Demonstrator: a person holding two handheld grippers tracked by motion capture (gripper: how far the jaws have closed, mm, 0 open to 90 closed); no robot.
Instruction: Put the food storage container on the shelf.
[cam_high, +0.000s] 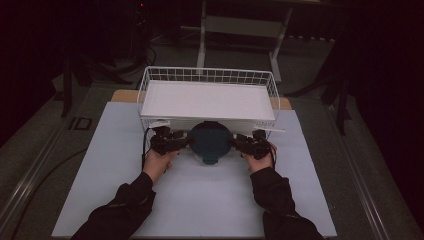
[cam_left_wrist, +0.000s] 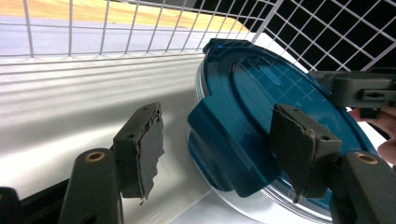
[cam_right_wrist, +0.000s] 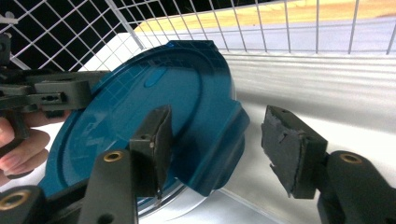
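Note:
A round clear container with a dark blue lid (cam_high: 209, 141) sits on the white tabletop just in front of a wire basket. My left gripper (cam_high: 186, 141) is at the lid's left edge and my right gripper (cam_high: 234, 142) at its right edge. In the left gripper view the left gripper (cam_left_wrist: 217, 121) stands open around the lid's side latch tab (cam_left_wrist: 219, 144), with a gap between the tab and the outer pad. In the right gripper view the right gripper (cam_right_wrist: 218, 119) likewise stands open around the opposite tab (cam_right_wrist: 224, 144), its outer pad clear of it.
The white wire basket (cam_high: 207, 75) stands right behind the container, with a flat white panel (cam_high: 207, 100) lying in it. The white table surface (cam_high: 200, 195) extends toward the person. Beyond the table are a dark floor and a metal frame.

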